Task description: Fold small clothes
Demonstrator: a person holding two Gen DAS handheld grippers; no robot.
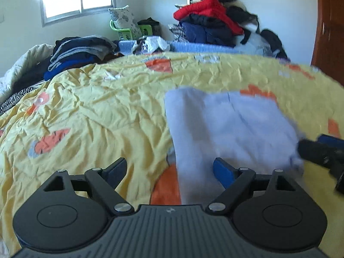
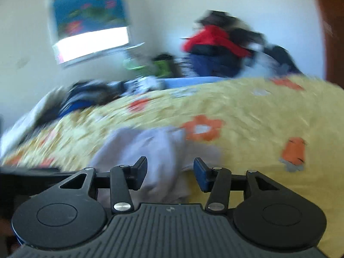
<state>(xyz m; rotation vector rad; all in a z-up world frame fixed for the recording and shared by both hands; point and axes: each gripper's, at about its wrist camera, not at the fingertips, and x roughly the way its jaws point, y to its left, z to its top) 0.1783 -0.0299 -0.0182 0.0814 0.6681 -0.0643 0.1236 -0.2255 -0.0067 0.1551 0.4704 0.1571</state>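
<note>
while the left gripper (image 1: 169, 169) stands with its jaws spread wide and nothing pressed between them, the pale lilac garment (image 1: 232, 129) lies flat just ahead, its near edge reaching under the blue-padded jaw. the right gripper (image 2: 170, 173) is parted about halfway; the same garment, bunched and blurred in its view, sits between and just beyond the jaws, with no pad seen pressing on it. both hover over the yellow bedspread (image 1: 96, 107) with orange flowers. farther out rise folded dark clothes (image 1: 81, 51), a heaped pile with a red top (image 1: 206, 10), and a window (image 1: 79, 2).
</note>
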